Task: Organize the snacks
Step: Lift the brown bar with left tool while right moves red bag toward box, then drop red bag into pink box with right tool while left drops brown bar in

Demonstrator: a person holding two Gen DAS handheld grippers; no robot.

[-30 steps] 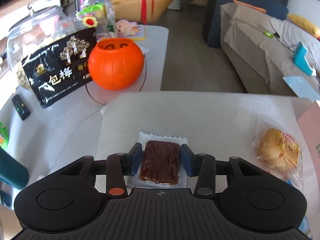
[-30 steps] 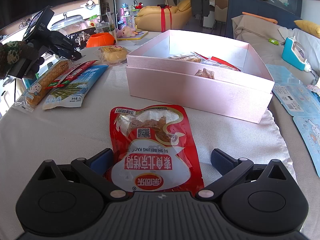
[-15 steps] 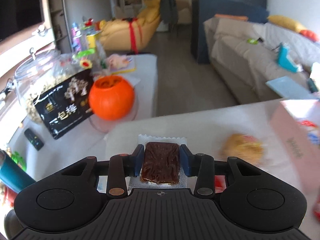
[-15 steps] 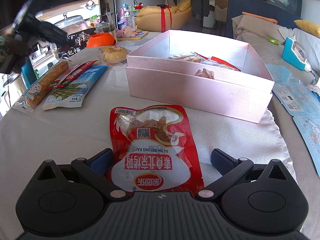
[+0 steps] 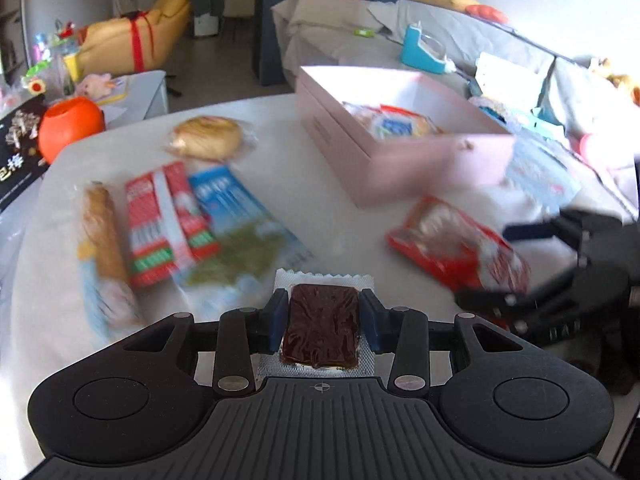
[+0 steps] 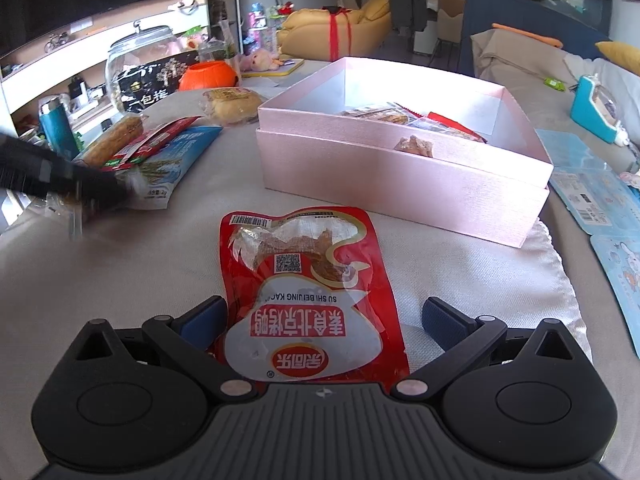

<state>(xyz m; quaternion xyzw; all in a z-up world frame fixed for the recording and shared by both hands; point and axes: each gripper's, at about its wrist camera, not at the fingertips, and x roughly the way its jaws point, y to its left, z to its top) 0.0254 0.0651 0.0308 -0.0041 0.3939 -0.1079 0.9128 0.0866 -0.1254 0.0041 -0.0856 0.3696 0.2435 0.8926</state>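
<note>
while gripped, brown snack bar (image 5: 322, 326) long axis runs along left gripper (image 5: 323, 322) fingers

Red snack pouch (image 6: 312, 300) between spread right claw (image 6: 320, 320), pink box (image 6: 400, 184) beyond, left edge blurred

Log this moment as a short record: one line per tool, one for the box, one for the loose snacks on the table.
left tool: shut on a dark brown snack bar in a clear wrapper, held above the table
right tool: open, straddling the red pouch, which lies flat on the table
pink box: open, a few snacks already inside
loose snacks: round bun, long bread stick, red packet, blue packet
</note>
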